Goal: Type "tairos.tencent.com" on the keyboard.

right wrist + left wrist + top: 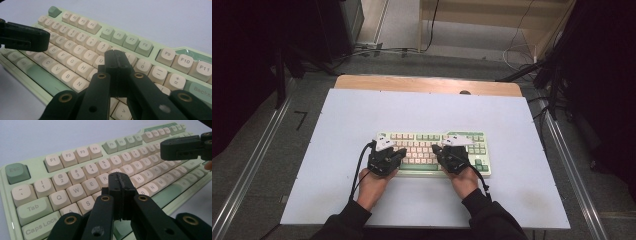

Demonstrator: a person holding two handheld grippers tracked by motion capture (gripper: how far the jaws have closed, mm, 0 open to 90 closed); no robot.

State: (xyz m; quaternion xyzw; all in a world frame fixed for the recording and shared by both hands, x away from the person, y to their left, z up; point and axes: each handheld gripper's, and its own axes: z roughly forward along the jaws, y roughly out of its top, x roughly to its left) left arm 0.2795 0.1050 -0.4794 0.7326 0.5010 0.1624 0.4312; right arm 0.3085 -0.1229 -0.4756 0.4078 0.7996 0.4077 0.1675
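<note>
1. Green-and-cream keyboard (434, 152) sits mid-table on the white tabletop (337, 150), nearer the near edge.
2. Left gripper (119, 186): jaws fully closed, holding nothing, tip over the D/F keys.
3. Right gripper (115, 62): jaws closed, empty, tip over the right-hand letter keys.
4. Progress: both poised like typing fingers; can't tell if any key is pressed. Typing looks barely begun.

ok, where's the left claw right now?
High view: the left claw sits shut over the left half of the keyboard. In its own view its tip is among the letter keys, near R.
</note>
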